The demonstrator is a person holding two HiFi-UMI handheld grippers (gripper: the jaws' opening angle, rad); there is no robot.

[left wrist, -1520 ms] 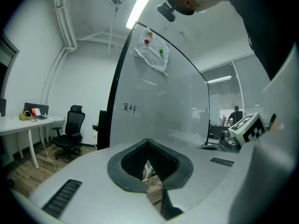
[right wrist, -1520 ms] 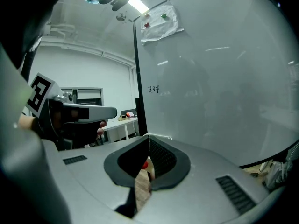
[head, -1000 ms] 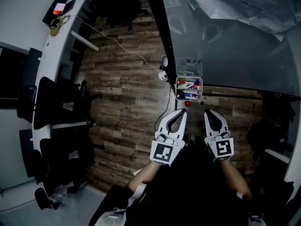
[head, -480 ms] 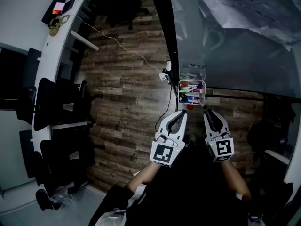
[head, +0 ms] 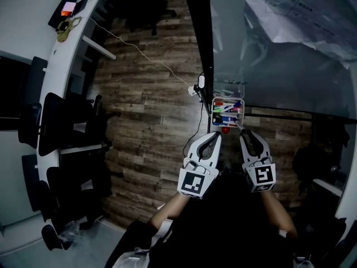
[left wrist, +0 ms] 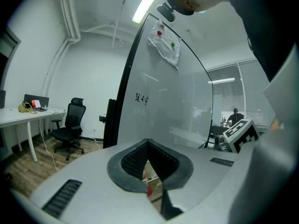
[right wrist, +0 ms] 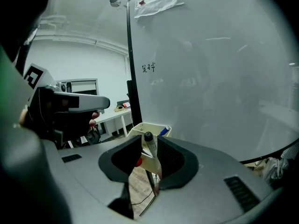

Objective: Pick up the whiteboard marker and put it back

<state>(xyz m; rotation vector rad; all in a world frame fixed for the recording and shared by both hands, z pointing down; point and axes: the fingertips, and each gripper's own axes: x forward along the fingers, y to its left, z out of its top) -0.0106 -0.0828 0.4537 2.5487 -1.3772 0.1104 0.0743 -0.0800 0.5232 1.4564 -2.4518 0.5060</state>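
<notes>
The right tool [head: 244,132] is clenched on the whiteboard marker [head: 239,125], whose tip reaches the edge of the holder [head: 214,111] fixed at the foot of the whiteboard [head: 279,66]. Only the right gripper view shows the grip itself: the marker [right wrist: 148,137] stands upright between the pads, black cap on top, just before the holder [right wrist: 161,127]. The left tool [head: 215,134] hangs beside it, tips together and holding nothing. Its own view shows handwriting [left wrist: 141,98] on the board and an office chair [left wrist: 70,125] beside a counter [left wrist: 18,116].
</notes>
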